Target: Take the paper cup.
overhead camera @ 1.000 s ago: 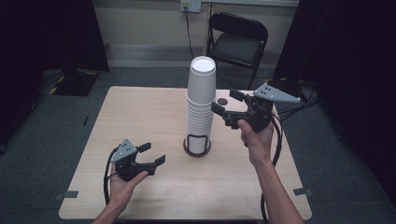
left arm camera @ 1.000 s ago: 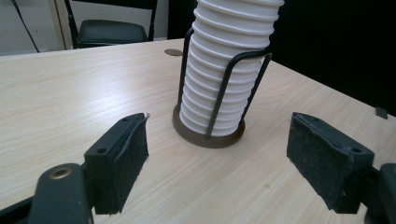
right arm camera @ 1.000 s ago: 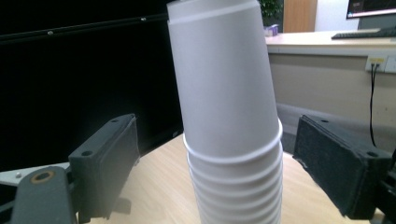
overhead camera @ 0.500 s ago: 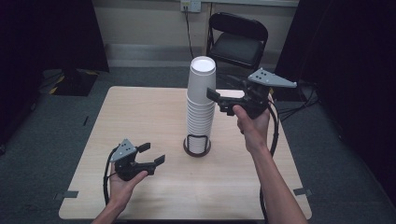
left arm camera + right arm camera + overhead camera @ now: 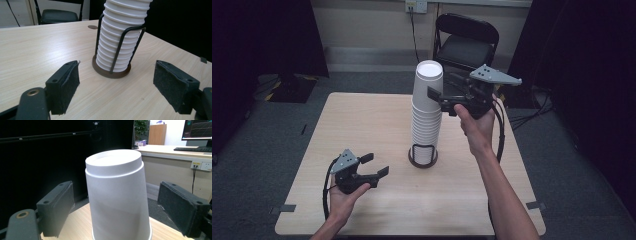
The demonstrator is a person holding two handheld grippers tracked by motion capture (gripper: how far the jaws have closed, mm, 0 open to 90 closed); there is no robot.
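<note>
A tall stack of white paper cups [image 5: 426, 114] stands upside down in a black wire holder [image 5: 422, 154] at the table's middle. My right gripper [image 5: 438, 92] is raised beside the stack's top, open, its jaws either side of the top cup [image 5: 117, 192] without touching it. My left gripper [image 5: 374, 166] rests open low over the table's front left, pointing at the holder's round base [image 5: 111, 72] and the cup stack [image 5: 120, 37], with nothing between its pads [image 5: 65, 85].
The wooden table [image 5: 362, 125] has bare room on all sides of the holder. A black folding chair [image 5: 464, 42] stands behind the far edge. Dark curtains flank the room. Tape marks sit near the table's front corners [image 5: 534, 205].
My right gripper has risen from mid-stack height and moved left toward the top cup, its jaws now around it. The left gripper has stayed put.
</note>
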